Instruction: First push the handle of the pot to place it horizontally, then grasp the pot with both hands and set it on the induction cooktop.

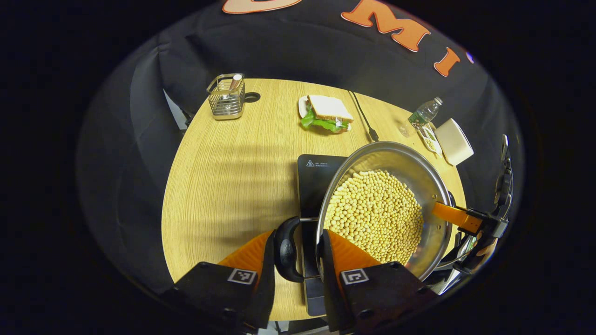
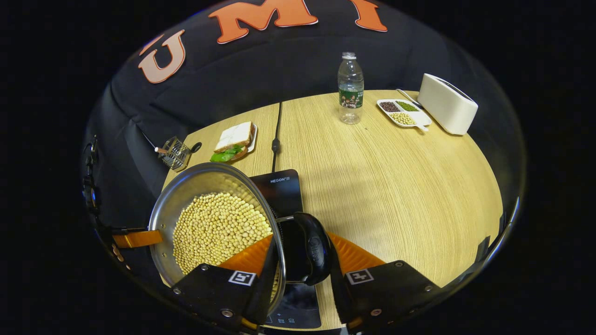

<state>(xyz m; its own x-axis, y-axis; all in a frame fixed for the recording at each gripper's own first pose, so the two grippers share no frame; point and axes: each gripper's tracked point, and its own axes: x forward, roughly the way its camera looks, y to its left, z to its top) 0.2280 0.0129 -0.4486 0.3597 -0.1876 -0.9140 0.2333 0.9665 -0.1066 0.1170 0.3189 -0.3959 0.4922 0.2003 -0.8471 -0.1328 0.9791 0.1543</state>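
The round stainless-steel pot (image 1: 386,204), filled with pale yellow soybeans (image 1: 375,214), hangs tilted above the flat black induction cooktop (image 1: 316,174), which lies on the light wood-grain bench (image 1: 233,186). In the left gripper view, my left tool (image 1: 295,253) is narrowed around the pot's black loop handle (image 1: 286,249), one finger outside the loop and the other against the pot wall. In the right gripper view, my right tool (image 2: 300,258) clamps the opposite black handle (image 2: 312,246) in the same way, one finger reaching inside the rim over the beans. Each view also shows the other tool at the pot's far rim.

Behind the cooktop, its black power cord (image 2: 277,135) runs to the bench's back edge. Farther out stand a sandwich with green lettuce on a white plate (image 1: 326,114), a wire cutlery basket (image 1: 226,97), a clear plastic water bottle (image 2: 350,88), a white divided tray of mixed beans (image 2: 402,112) and a white toaster (image 2: 447,109).
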